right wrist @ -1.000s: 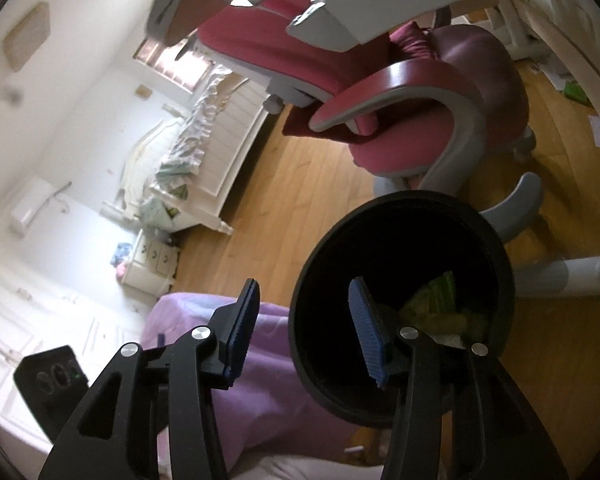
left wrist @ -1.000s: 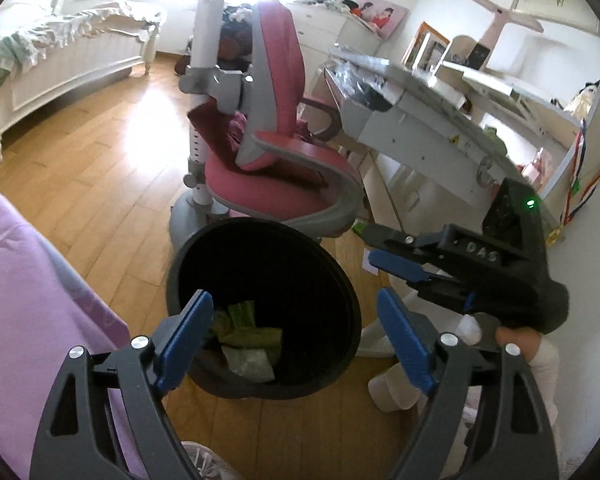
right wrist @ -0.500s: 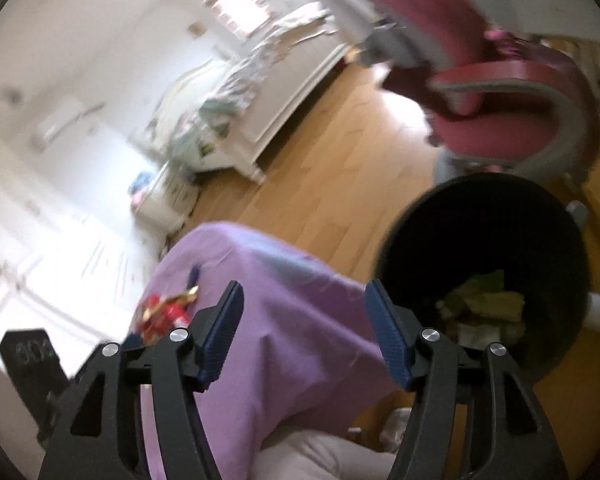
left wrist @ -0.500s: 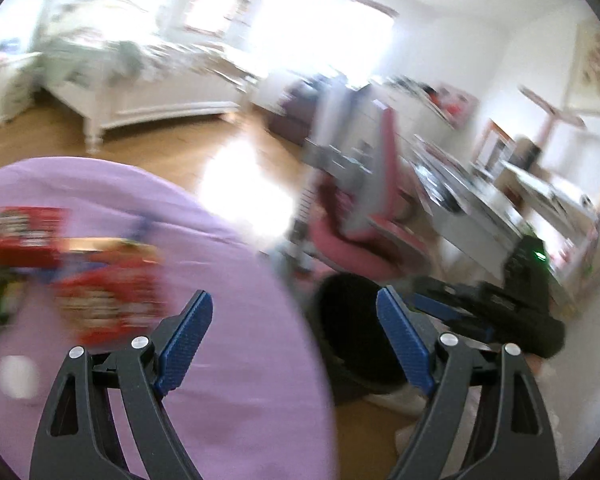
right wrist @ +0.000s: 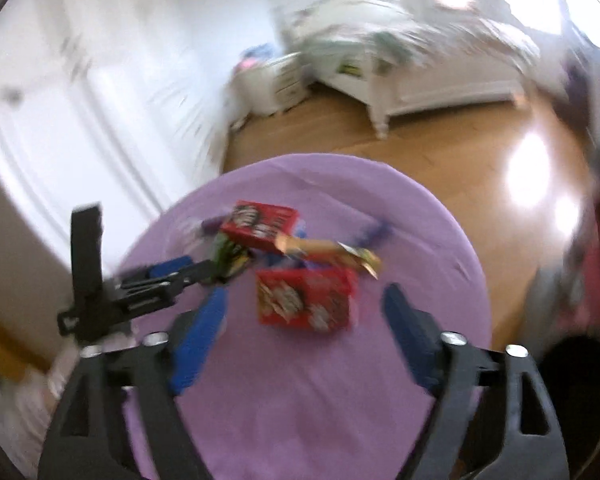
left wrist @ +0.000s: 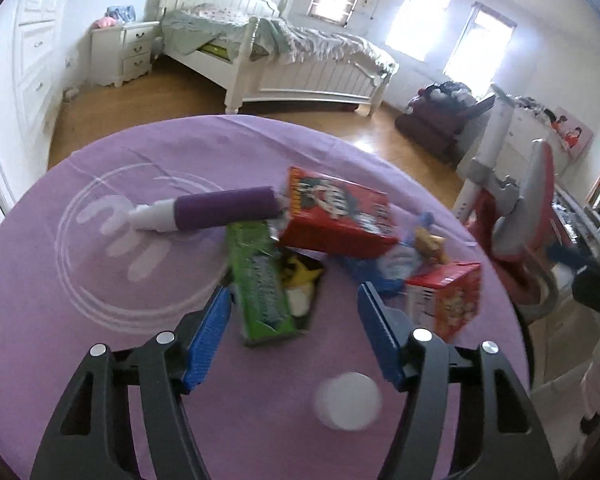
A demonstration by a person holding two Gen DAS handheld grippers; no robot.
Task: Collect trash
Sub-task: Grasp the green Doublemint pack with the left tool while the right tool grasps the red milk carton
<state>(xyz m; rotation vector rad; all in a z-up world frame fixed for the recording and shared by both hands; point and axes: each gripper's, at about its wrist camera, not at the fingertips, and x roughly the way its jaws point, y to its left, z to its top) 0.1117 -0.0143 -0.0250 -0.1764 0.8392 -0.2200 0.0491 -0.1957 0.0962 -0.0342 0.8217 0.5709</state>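
- Both views are swinging off the black bin onto the purple tabletop [left wrist: 100,320], so another pickup is starting.
- Trash pile is sitting mid-tabletop: red box [left wrist: 336,216], green packet [left wrist: 260,276].
- Right gripper [right wrist: 304,340] is spreading, empty.
- Left gripper [left wrist: 294,332] is narrowing, nothing pinched yet.

You see a purple tablecloth [left wrist: 100,300] with a white ring-and-hand print, a purple tube [left wrist: 220,210] with a white cap, a green wrapper [left wrist: 260,280], and red printed boxes [left wrist: 336,216]. The gripper pads [left wrist: 208,338] are blue on black.
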